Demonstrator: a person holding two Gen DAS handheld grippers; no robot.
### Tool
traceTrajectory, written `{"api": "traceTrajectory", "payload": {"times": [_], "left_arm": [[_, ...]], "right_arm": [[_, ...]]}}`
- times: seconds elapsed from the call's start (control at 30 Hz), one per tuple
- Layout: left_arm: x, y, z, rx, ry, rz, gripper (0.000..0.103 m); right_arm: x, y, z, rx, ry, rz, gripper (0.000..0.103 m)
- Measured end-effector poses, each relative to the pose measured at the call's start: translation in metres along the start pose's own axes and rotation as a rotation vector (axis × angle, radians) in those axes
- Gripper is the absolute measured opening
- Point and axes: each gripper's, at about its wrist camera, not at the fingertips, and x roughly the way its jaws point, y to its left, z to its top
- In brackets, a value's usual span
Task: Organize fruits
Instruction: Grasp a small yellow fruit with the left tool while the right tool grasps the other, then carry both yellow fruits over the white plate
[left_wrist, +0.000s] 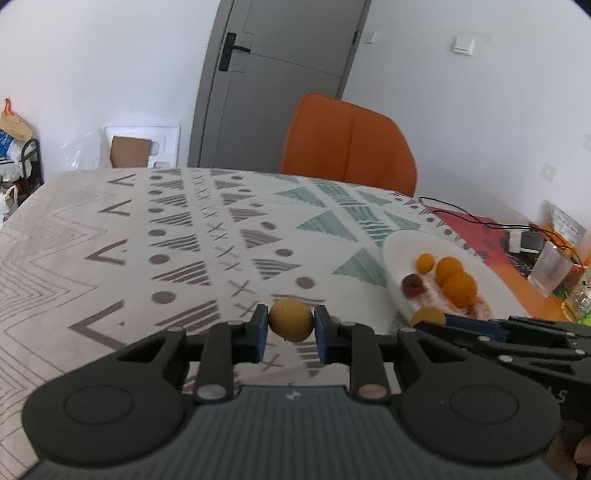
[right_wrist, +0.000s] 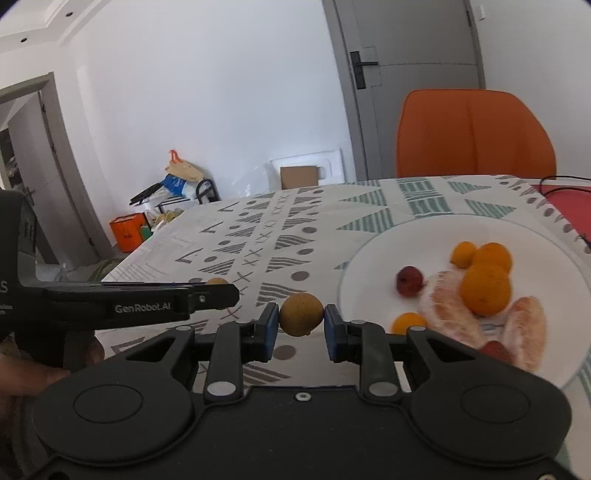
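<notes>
My left gripper (left_wrist: 290, 323) is shut on a small yellow round fruit (left_wrist: 290, 320), held just above the patterned tablecloth. My right gripper (right_wrist: 301, 316) is shut on a second yellow round fruit (right_wrist: 301, 314), just left of a white plate (right_wrist: 369, 258). The plate holds small oranges (right_wrist: 485, 288), a dark red fruit (right_wrist: 408, 280) and peeled citrus segments (right_wrist: 526, 332). In the left wrist view the plate (left_wrist: 399, 245) lies to the right, and the right gripper's arm (left_wrist: 517, 339) reaches in beside it with its fruit (left_wrist: 428, 316) partly hidden.
An orange chair (left_wrist: 347, 142) stands behind the table's far edge. Cables, a charger and packets (left_wrist: 535, 240) lie at the table's right end. The tablecloth (left_wrist: 184, 240) spreads left of the plate. The left gripper's arm (right_wrist: 129, 304) crosses the right wrist view at left.
</notes>
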Motion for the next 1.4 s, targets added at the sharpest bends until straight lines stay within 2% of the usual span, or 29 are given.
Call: {"api": "traceTrajectory", "payload": {"times": [0.7, 0.77, 0.83, 1.4], "left_arm": [[-0.003, -0.064, 0.001, 0.086, -0.026, -0.072, 0.025], [-0.002, -0.069, 0.001, 0.094, -0.026, -0.081, 0.025], [-0.001, -0.074, 0.001, 0.101, -0.024, -0.089, 0.025], [0.024, -0.103, 0.014, 0.155, -0.02, -0.133, 0.025]], "right_arm": [[-0.046, -0.052, -0.018, 0.087, -0.06, -0.073, 0.025], [-0.047, -0.056, -0.019, 0.094, -0.055, -0.083, 0.027], [-0.05, -0.059, -0.02, 0.101, -0.062, -0.094, 0.033], [-0.062, -0.079, -0.022, 0.142, -0.079, -0.133, 0.033]]}}
